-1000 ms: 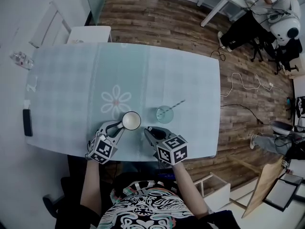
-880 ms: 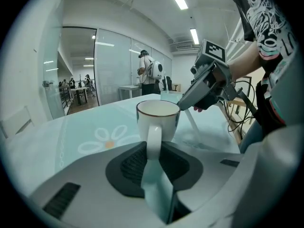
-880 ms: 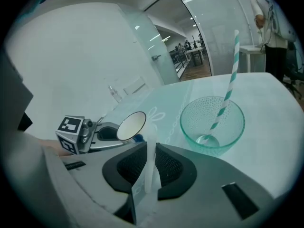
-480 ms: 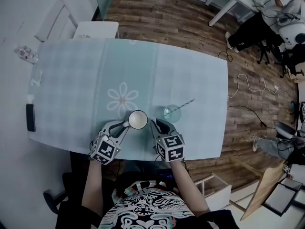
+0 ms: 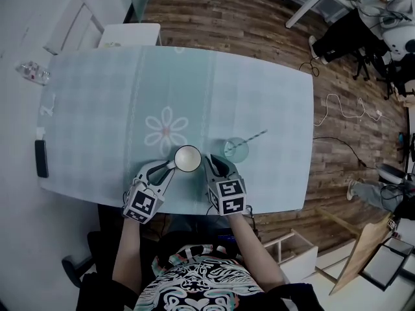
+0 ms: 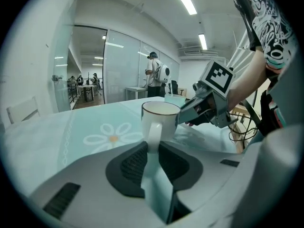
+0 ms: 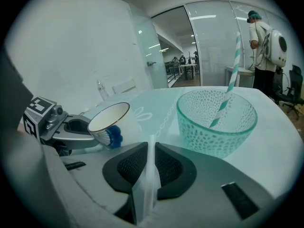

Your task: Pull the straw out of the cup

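A white mug [image 5: 187, 159] stands near the table's front edge. My left gripper [image 5: 170, 168] is shut on its handle [image 6: 154, 129]. To the right of the mug is a green dimpled glass cup [image 5: 237, 149], and a striped straw [image 5: 251, 139] leans out of it to the right. The right gripper view shows the cup [image 7: 216, 120] just ahead, with the straw [image 7: 227, 91] rising from it untouched. My right gripper [image 5: 217, 164] sits between mug and cup, slightly nearer me. Its jaws stand a narrow slit apart, and nothing shows between them [image 7: 151, 158].
The pale checked tabletop [image 5: 97, 102] has a flower print [image 5: 166, 131]. A dark flat device [image 5: 41, 159] lies at its left edge and small clear items [image 5: 32, 72] at the far left corner. A white chair [image 5: 130, 34] stands behind, and a cable [image 5: 337, 105] lies on the wood floor.
My right gripper has sunk a little, turned, and come closer beside the mug. The left gripper still holds the mug handle in the same place.
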The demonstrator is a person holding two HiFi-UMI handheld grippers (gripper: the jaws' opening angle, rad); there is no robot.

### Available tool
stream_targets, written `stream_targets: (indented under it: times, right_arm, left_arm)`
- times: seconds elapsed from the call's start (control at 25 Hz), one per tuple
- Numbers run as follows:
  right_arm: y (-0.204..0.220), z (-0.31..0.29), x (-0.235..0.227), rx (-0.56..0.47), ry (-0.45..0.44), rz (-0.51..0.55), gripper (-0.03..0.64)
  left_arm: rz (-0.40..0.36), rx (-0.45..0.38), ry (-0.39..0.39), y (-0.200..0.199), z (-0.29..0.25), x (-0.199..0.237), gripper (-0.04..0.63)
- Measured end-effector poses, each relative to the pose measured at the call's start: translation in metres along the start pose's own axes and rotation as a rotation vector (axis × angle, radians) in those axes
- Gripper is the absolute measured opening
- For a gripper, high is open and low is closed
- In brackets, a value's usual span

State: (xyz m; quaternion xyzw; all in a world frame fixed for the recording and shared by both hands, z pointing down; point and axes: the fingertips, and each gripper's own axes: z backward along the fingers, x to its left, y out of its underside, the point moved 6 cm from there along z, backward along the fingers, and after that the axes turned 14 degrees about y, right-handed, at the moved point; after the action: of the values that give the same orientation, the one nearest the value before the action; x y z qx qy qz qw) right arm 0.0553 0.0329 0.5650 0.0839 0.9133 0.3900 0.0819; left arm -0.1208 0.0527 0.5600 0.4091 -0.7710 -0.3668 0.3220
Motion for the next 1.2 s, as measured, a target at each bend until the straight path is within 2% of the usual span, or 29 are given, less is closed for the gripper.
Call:
stream_targets:
  times: [0.32, 0.56, 0.76, 0.84, 0.88, 0.92, 1.04, 1.12, 1.2]
  right_arm:
    - [0.009, -0.011, 0.003, 0.010, 0.026, 0.029, 0.072]
    - [0.010, -0.007, 0.004, -0.005, 0.034, 0.017, 0.095]
    - [0.006, 0.003, 0.004, -0.069, 0.060, 0.003, 0.093]
    - [0.002, 0.012, 0.003, -0.103, 0.065, -0.002, 0.080]
    - [0.000, 0.018, 0.003, -0.118, 0.062, -0.002, 0.076]
    - [-0.002, 0.025, 0.003, -0.131, 0.053, -0.002, 0.027]
    - [-0.007, 0.047, -0.002, -0.166, 0.016, -0.017, 0.015]
    - [-0.011, 0.065, -0.007, -0.197, 0.011, -0.017, 0.014]
    - [-0.014, 0.084, -0.012, -0.237, 0.000, -0.011, 0.014]
  left_arm:
    - [0.031, -0.048, -0.035, 0.000, 0.013, -0.006, 0.096]
    - [0.054, -0.099, -0.077, 0.001, 0.028, -0.007, 0.064]
    - [0.054, -0.146, -0.178, -0.001, 0.041, -0.004, 0.064]
    - [0.066, -0.187, -0.189, -0.005, 0.045, -0.006, 0.062]
    - [0.070, -0.204, -0.195, -0.007, 0.047, -0.008, 0.040]
    - [0.067, -0.216, -0.210, -0.009, 0.049, -0.009, 0.029]
    - [0.038, -0.224, -0.287, -0.023, 0.054, -0.016, 0.021]
    - [0.045, -0.268, -0.283, -0.034, 0.057, -0.026, 0.021]
    - [0.108, -0.363, -0.236, -0.047, 0.062, -0.038, 0.020]
